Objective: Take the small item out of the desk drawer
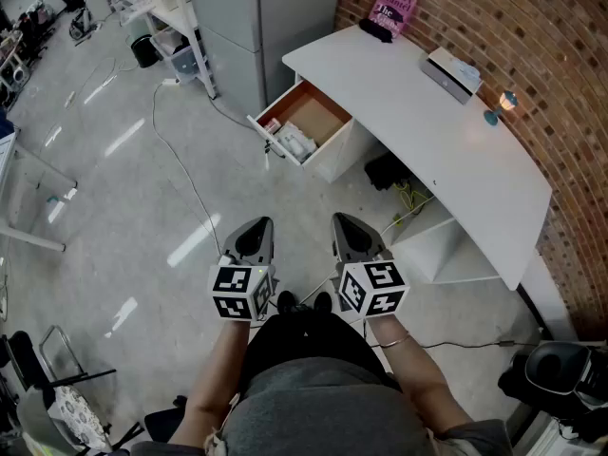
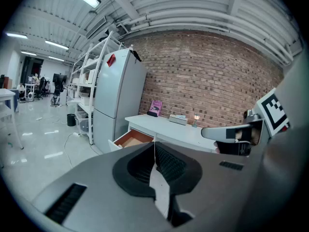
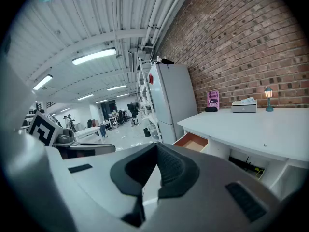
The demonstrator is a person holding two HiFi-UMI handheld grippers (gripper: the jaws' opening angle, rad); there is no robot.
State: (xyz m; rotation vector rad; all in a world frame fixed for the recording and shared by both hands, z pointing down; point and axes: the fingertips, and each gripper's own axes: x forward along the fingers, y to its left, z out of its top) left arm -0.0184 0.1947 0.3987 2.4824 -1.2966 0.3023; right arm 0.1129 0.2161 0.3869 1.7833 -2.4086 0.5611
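The white desk (image 1: 408,103) stands along the brick wall, and its wooden drawer (image 1: 306,124) is pulled open toward the floor. A small pale item (image 1: 295,144) lies at the drawer's front end. Both grippers hang side by side in front of the person, well short of the drawer. My left gripper (image 1: 258,222) is shut with nothing in it, and so is my right gripper (image 1: 341,218). In the left gripper view the jaws (image 2: 154,145) meet, with the drawer (image 2: 131,138) far beyond them. The right gripper view shows the same: closed jaws (image 3: 155,148) and a distant drawer (image 3: 194,141).
A grey refrigerator (image 1: 261,22) stands left of the desk. On the desktop are a pink book (image 1: 394,9), a white box (image 1: 451,72) and a small lamp (image 1: 504,104). A cable (image 1: 185,174) runs over the floor. Under the desk are a shelf (image 1: 442,245) and wires (image 1: 408,198).
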